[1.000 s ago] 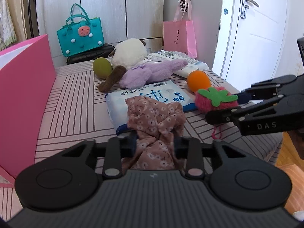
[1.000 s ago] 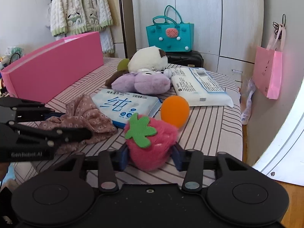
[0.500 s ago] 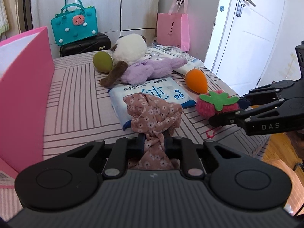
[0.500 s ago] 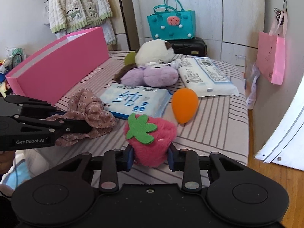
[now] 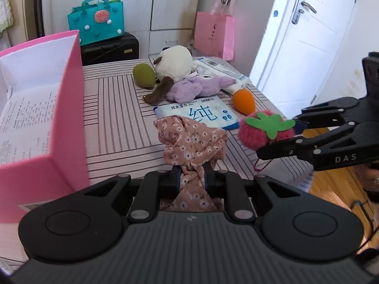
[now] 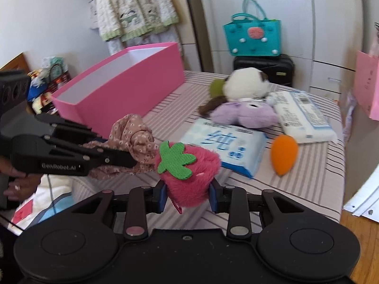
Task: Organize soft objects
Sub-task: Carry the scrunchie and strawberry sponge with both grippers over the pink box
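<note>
My left gripper (image 5: 192,177) is shut on a brown floral cloth (image 5: 193,142) and holds it above the striped table (image 5: 113,123). My right gripper (image 6: 188,195) is shut on a pink plush strawberry (image 6: 189,172) with a green leaf, lifted beside the cloth. The strawberry (image 5: 265,131) and cloth (image 6: 132,135) show in each other's views. The open pink box (image 5: 59,108) stands at the left, also in the right wrist view (image 6: 123,92). A white plush (image 5: 175,62), a purple plush (image 5: 196,90), an orange soft egg (image 5: 244,100) and a green one (image 5: 143,78) lie on the table.
Two wet-wipe packs (image 5: 203,114) (image 6: 303,116) lie on the table. A teal bag (image 5: 97,22) sits on a black case, a pink paper bag (image 5: 214,34) hangs behind. A white door (image 5: 300,42) and the table's edge are at the right.
Both grippers closed on their objects, the cloth and the strawberry, and lifted them off the table. Both views now look down more on the table and into the pink box.
</note>
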Demonstrator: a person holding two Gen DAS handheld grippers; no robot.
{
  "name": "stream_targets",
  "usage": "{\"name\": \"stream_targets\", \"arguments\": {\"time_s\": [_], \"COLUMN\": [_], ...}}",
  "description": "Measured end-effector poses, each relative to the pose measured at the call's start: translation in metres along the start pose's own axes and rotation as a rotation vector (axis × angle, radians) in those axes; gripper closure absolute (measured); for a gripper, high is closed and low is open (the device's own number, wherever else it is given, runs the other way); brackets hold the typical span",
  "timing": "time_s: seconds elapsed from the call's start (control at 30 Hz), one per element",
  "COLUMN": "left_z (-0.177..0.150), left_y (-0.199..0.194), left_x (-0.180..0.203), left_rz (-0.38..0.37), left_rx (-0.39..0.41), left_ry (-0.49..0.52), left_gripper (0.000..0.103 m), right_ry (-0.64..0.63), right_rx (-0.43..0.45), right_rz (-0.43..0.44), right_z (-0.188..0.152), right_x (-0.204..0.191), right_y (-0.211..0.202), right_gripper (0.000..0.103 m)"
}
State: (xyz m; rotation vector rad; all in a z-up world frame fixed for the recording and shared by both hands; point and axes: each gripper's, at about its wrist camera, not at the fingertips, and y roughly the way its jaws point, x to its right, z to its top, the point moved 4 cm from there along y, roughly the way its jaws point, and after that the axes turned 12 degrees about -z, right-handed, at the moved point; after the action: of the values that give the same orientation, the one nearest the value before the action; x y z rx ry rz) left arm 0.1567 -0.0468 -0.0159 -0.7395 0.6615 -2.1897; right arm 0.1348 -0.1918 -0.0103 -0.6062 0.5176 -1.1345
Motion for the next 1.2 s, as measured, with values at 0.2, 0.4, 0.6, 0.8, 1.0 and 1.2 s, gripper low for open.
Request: {"name": "stream_targets", "arguments": {"time_s": [0.2, 0.4, 0.6, 0.8, 1.0, 1.2], "left_z": [0.008, 0.004, -0.005, -0.008, -0.001, 0.014], "left_y": [-0.032, -0.061, -0.085, -0.107, -0.131, -0.152], "left_x": [-0.008, -0.021, -0.024, -0.025, -0.033, -0.047], "left_rz": [0.054, 0.061, 0.029, 0.010, 0.038, 0.106], "left_rx": [-0.003, -0.009, -0.032, -0.054, -0.054, 0.019], "left_ry": [0.049, 0.026, 0.006, -0.001, 0.012, 0.043], "left_gripper": [0.087, 0.087, 0.087, 0.087, 0.087, 0.087], "right_ry": [-0.061, -0.112, -0.160, -0.201, -0.231, -0.261], "right_rx": [-0.044, -0.087, -0.104, -0.110, -0.091, -0.081], "right_rz": [0.052, 0.092, 0.128, 0.166, 0.202, 0.217], "right_z": [0.015, 0.021, 0.029, 0.042, 0.060, 0.079], "right_x": [-0.025, -0.049, -0.074, -0.097, -0.117, -0.128], "right_y": [-0.008, -0.015, -0.018, -0.022, -0.027, -0.024], "right_gripper": [0.064, 0.064, 0.063, 0.063, 0.063, 0.063]}}
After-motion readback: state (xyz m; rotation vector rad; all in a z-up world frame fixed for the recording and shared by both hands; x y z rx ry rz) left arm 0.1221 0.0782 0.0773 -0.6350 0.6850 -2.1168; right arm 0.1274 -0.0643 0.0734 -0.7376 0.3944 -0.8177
